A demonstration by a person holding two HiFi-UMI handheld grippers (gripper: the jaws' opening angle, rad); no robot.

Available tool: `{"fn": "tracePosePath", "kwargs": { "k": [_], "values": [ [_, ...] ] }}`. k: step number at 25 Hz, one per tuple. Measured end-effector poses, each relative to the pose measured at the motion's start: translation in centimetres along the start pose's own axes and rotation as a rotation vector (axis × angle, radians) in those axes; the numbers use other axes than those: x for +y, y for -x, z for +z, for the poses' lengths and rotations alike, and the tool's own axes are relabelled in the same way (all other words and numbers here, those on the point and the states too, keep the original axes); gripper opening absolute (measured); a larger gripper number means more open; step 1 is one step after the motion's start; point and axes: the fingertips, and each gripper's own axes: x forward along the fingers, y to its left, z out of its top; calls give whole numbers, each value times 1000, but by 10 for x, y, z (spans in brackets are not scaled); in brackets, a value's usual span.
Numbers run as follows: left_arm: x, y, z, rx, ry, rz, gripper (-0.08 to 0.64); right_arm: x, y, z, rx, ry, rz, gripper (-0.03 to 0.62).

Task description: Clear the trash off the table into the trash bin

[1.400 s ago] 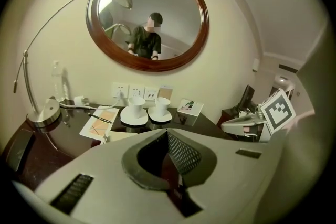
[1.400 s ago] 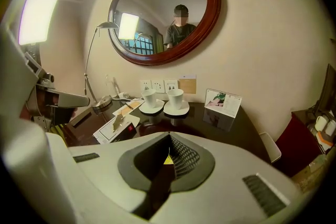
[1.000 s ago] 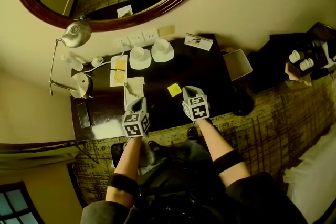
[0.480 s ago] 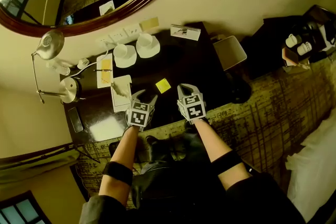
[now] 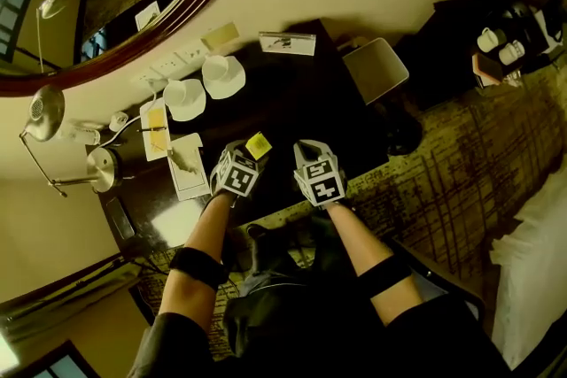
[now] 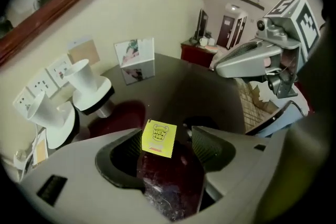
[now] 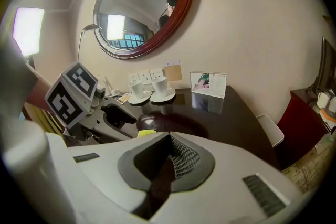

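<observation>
The left claw (image 6: 177,139), its jaws just opening wide, hangs over the yellow snack packet (image 6: 159,139) lying flat on the tabletop (image 6: 199,86). The packet sits between the tips, untouched. The right claw (image 7: 169,139), pressed together, is farther from the packet.

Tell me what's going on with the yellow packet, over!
Left tongs just opened wide, small yellow square packet between the tips, untouched on the dark glossy table. Right tongs shut, empty. Path clear.

Dim, yellow-tinted indoor scene shot through wide-angle lenses that bow the walls and fade both gripper views to black at the corners, with a blown-out bright patch (image 7: 29,29) at the right gripper view's left edge and pale glare on the dark glossy table (image 5: 292,102).
</observation>
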Motion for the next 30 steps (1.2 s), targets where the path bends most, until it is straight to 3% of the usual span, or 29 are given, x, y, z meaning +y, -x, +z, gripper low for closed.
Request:
{"fn": "tracePosePath", "kwargs": {
  "k": [4, 11, 18, 22, 28, 30],
  "values": [
    [18, -19, -7, 76, -6, 24, 299, -12, -3, -6, 16, -11, -4, 0],
    [6, -42, -5, 104, -11, -63, 299, -25, -4, -12, 23, -31, -10, 0],
    [13, -51, -24, 151, 35, -24, 296, -31, -2, -17, 29, -28, -16, 0],
    [22, -50, -21, 127, 58, 19, 195, -35, 1, -19, 32, -26, -19, 0],
    [22, -47, -19, 112, 79, 28, 142, -35, 3, -23, 38, -26, -20, 0],
    [20, -47, -14, 90, 85, 22, 95, -35, 3, -23, 38, -23, -21, 0]
  ]
}}
